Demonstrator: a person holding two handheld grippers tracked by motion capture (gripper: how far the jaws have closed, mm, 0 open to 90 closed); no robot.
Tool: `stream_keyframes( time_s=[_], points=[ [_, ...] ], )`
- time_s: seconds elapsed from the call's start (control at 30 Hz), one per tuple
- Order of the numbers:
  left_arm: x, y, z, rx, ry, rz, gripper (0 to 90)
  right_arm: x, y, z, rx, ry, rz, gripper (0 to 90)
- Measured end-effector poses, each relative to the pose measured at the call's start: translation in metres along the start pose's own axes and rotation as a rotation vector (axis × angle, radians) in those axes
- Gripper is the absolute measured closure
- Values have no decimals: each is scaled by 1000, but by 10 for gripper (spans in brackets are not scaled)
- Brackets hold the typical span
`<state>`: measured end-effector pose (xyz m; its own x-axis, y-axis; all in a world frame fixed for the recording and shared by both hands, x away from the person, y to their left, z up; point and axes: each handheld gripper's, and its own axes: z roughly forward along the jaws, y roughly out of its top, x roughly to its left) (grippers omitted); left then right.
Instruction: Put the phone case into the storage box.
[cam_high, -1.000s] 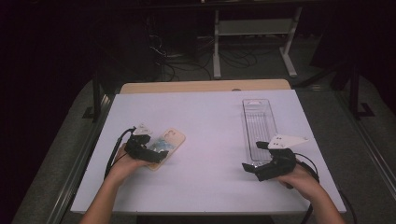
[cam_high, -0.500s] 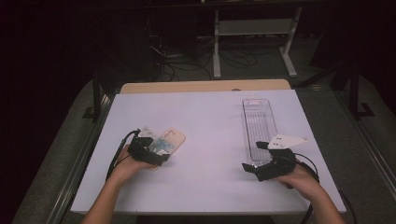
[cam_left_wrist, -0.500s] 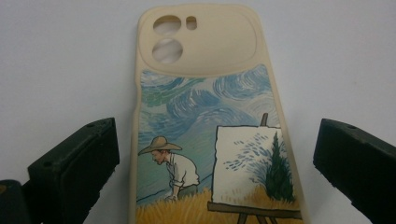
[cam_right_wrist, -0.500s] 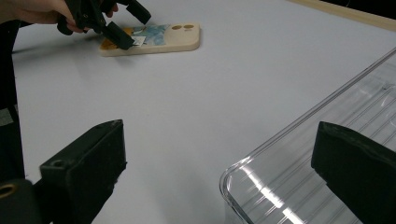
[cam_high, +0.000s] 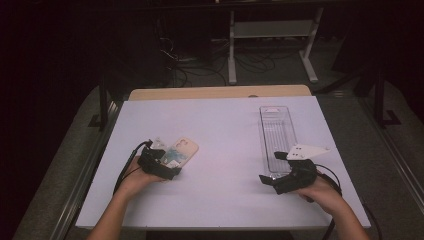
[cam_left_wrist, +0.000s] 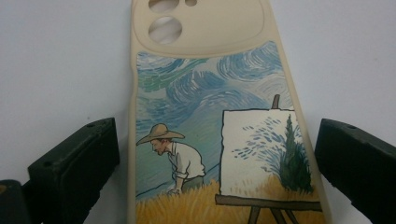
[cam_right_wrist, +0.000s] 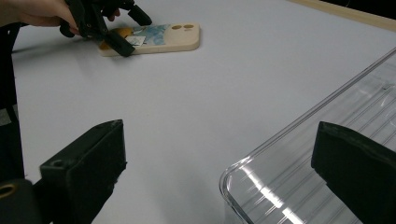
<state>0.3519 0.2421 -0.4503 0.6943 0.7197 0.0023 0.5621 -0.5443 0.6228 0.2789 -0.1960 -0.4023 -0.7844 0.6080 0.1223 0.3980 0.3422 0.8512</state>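
Phone case (cam_left_wrist: 210, 121) is lying flat, printed back up, on the white worktop (cam_high: 225, 145) near its left edge, toward the near side. Print: a painter in a straw hat at an easel under a swirled sky.

Left gripper (cam_high: 167, 167) is positioned over the case's near end; its fingers (cam_left_wrist: 77, 168) are spread apart, one on each long side of the case, with worktop visible in both gaps. No contact is seen, so the case is judged not yet grasped.

Right gripper (cam_high: 272, 181) is held at the near end of the clear plastic tray (cam_high: 278, 130), which stands by the right edge; its fingers (cam_right_wrist: 84, 172) are wide apart with nothing between them.

Progress is judged early: approach done; closing, lift and any transfer, possibly to the tray, remain.
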Motion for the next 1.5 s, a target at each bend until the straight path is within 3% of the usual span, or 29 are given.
stream_keyframes(
  time_s=[0.23,0.3,0.67,0.83,1.03,1.5],
  points=[
    [0,0,0,-3,-2,9,1,0,0,0,0,-1,0,25],
    [-1,0,-2,-17,-7,20,60,0,0,0,1,0,1,25],
    [-1,-1,-2,-20,-3,13,75,0,0,0,-2,-1,1,25],
    [-1,-2,-2,-25,0,32,74,0,0,0,-3,-2,2,26],
    [-1,1,-2,-6,-10,23,86,0,0,0,-3,-4,2,25],
    [3,1,-5,-17,-30,27,109,0,0,0,-4,-2,3,26]
  ],
)
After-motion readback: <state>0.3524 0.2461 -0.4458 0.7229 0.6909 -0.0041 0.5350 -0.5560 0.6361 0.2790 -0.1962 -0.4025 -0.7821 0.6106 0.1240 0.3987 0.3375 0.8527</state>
